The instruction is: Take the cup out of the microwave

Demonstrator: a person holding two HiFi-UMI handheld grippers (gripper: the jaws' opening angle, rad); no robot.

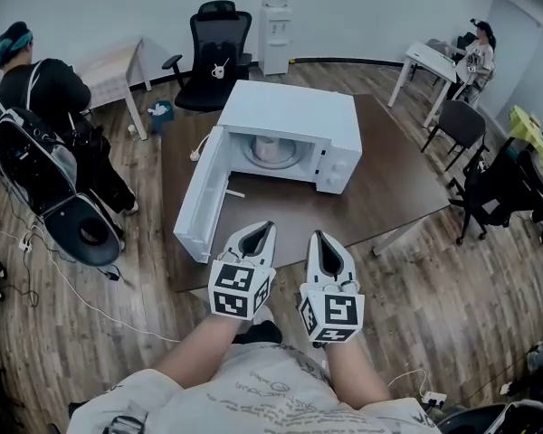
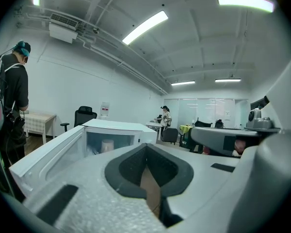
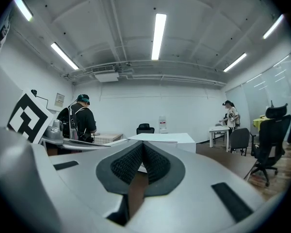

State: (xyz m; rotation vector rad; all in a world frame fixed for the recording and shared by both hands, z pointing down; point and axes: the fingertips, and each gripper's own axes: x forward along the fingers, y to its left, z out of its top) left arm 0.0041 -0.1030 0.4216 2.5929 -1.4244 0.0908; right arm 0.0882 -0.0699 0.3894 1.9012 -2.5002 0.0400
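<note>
A white microwave (image 1: 294,120) stands on the brown table (image 1: 398,188) with its door (image 1: 199,206) swung open to the left. Inside, on the turntable, stands a pale cup (image 1: 270,149). Through the open front the left gripper view also shows the cup (image 2: 106,145). My left gripper (image 1: 268,227) and right gripper (image 1: 319,235) hover side by side at the table's near edge, short of the microwave, both pointing at it. Each is shut with nothing between its jaws. In the right gripper view the microwave's top (image 3: 165,138) shows beyond the closed gripper (image 3: 143,144).
The open door juts toward me on the left side of the table. A black office chair (image 1: 215,52) and a water dispenser (image 1: 275,25) stand behind the table. A person (image 1: 36,89) with bags stands at the left, and another sits at the far right (image 1: 475,57).
</note>
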